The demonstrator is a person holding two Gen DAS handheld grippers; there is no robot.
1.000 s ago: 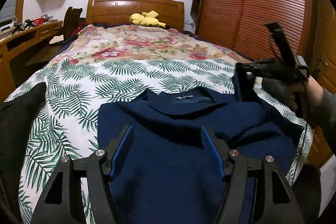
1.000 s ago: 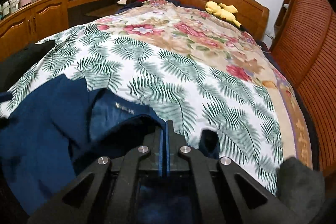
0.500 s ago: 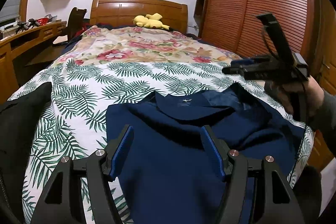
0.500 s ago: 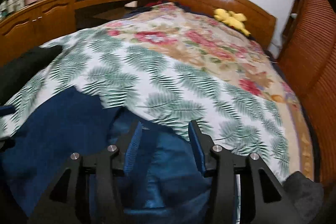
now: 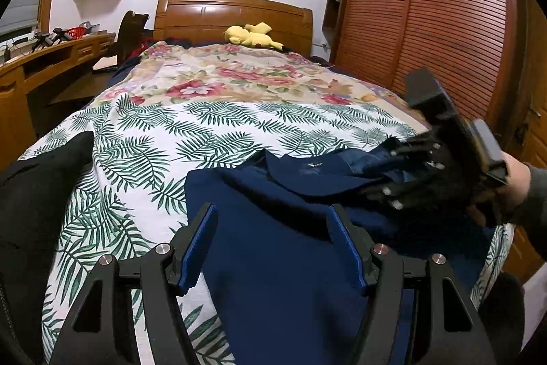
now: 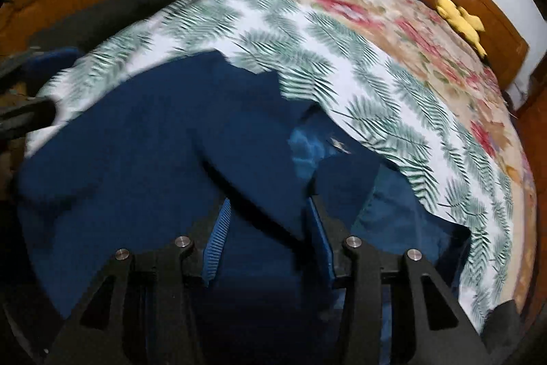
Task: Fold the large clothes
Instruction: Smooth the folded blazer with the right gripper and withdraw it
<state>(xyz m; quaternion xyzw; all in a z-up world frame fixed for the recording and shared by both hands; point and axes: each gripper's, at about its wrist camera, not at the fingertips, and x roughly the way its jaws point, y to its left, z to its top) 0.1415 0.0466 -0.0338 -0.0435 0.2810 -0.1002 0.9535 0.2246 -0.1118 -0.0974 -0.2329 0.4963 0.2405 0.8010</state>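
Beside navy sweater (image 5: pixel 290 248): black garment (image 5: pixel 37 204) (yellow plush (image 5: pixel 251 35) by headboard).

Right hand-held gripper (image 6: pixel 266 235) spread apart over navy garment (image 6: pixel 143 139), leaf-print bedspread (image 6: pixel 342 64) beyond

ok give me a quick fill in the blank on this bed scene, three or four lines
1. The garment spread on the bed is a navy ____ colour sweater.
2. The left gripper has its jaws ____ above the sweater.
3. The plush toy by the headboard is ____.
4. The bedspread beside the sweater is printed with green ____.

Missing words: blue; open; yellow; leaves
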